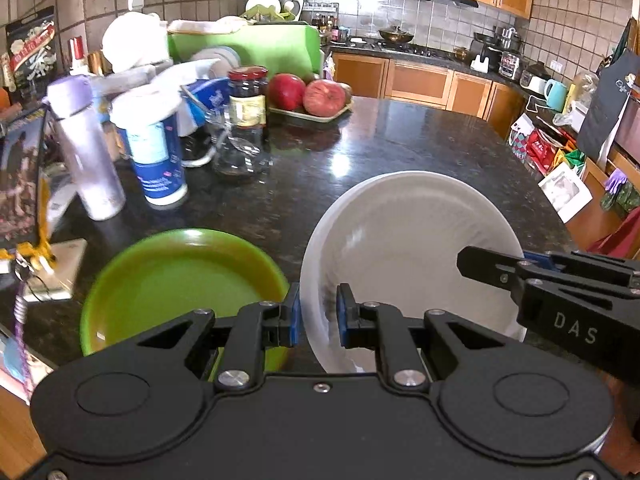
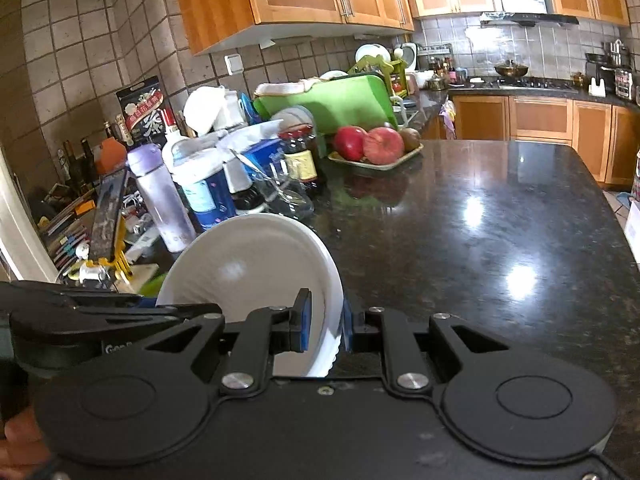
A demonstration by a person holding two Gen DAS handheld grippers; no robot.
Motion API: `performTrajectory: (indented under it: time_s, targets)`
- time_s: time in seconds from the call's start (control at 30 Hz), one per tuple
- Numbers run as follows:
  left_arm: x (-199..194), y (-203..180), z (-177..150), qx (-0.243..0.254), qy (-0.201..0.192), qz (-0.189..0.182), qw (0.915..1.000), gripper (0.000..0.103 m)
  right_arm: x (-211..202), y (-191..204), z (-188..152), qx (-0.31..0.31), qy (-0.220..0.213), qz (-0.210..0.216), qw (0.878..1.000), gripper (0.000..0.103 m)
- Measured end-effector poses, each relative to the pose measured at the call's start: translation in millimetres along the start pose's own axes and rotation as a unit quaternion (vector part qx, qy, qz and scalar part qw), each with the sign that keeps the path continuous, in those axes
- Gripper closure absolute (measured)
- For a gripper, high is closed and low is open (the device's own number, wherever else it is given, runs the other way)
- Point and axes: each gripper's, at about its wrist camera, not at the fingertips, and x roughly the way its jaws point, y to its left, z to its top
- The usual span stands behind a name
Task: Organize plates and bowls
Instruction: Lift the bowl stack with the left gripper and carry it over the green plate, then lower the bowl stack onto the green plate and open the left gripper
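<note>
Both the left gripper [image 1: 318,316] and the right gripper [image 2: 323,326] are clamped on opposite rims of the white plate [image 1: 404,248], which is tilted between them. The green bowl [image 1: 180,280] sits on the counter [image 1: 400,144] just left of the left gripper, so the plate probably goes that way.

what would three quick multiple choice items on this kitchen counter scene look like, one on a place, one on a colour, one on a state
1. Where is the green plate?
A. on the stove
B. on the dark counter, beside the white plate
C. on the fruit tray

2. What colour are the gripper pads?
A. blue
B. red
C. yellow

3. How is the white plate held?
A. lying untouched
B. by one gripper only
C. by both grippers at its rim

Answers: 1 B, it lies on the counter left of the white plate. 2 A, blue pads show. 3 C, the left gripper and right gripper each clamp an edge.
</note>
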Motion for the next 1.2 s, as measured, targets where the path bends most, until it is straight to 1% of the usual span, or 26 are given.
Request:
performTrajectory:
  time_s: [0.1, 0.33, 0.5, 0.7, 0.8, 0.93, 1.2]
  targets:
    - [-6, 21, 1, 0.008, -0.002, 0.002, 1.0, 0.08, 14, 25, 2, 0.004, 0.001, -0.002, 1.0, 0.084]
    - [-11, 68, 3, 0.036, 0.009, 0.005, 0.9993, 0.08, 44, 78, 2, 0.015, 0.009, -0.008, 1.0, 0.084]
    - [-10, 92, 0, 0.05, 0.026, -0.002, 0.9984, 0.08, 59, 104, -2, 0.02, 0.02, -0.021, 0.999, 0.084]
    - [-2, 117, -1, 0.058, 0.061, -0.024, 0.9961, 0.08, 74, 117, -9, 0.034, 0.044, -0.033, 0.998, 0.084]
    - [3, 123, -1, 0.06, 0.066, -0.027, 0.9957, 0.08, 83, 120, -10, 0.037, 0.051, -0.042, 0.997, 0.084]
    - [12, 134, 5, 0.057, 0.069, -0.045, 0.995, 0.08, 87, 121, -8, 0.041, 0.052, -0.052, 0.996, 0.083]
    - [28, 139, 15, 0.056, 0.069, -0.06, 0.9942, 0.08, 96, 116, -3, 0.051, 0.056, -0.061, 0.995, 0.082]
